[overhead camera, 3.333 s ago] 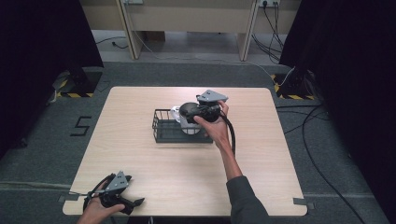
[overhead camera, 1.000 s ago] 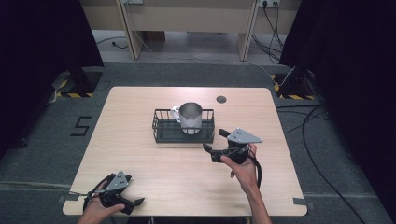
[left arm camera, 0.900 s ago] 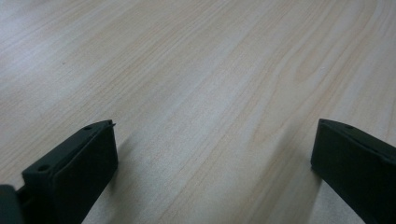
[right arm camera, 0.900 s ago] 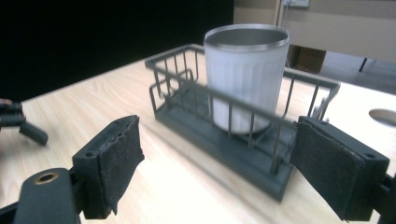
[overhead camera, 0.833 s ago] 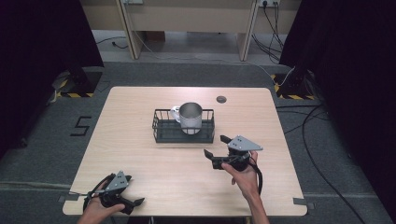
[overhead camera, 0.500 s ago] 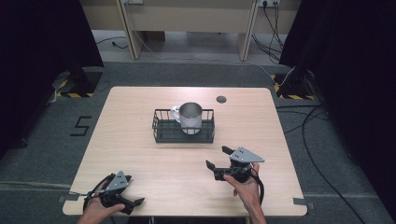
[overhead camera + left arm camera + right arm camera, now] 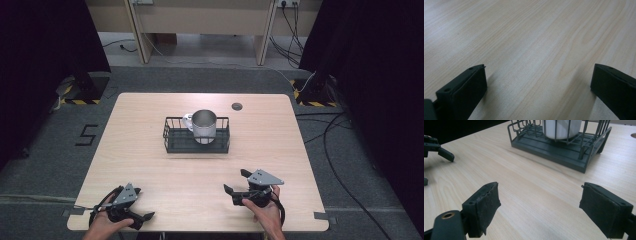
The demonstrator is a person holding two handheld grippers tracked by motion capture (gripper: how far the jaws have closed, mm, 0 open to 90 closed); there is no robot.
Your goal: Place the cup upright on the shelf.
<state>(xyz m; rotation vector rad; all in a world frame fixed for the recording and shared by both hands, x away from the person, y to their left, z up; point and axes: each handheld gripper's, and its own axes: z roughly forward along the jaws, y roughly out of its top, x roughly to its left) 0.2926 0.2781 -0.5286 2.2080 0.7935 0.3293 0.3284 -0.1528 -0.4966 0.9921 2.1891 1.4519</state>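
Steel mug with white handle, upright in dark wire rack mid-table. Left gripper: jaws apart, empty, near edge. Right gripper: jaws wide, empty. Risk: careless reach nudging rack, tipping mug.

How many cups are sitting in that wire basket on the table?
1. A single metal cup stands upright in the dark wire basket at the table's middle, toward its right part, handle pointing left. Nothing else shows inside the basket. Both grippers rest apart from it, near the table's front edge.
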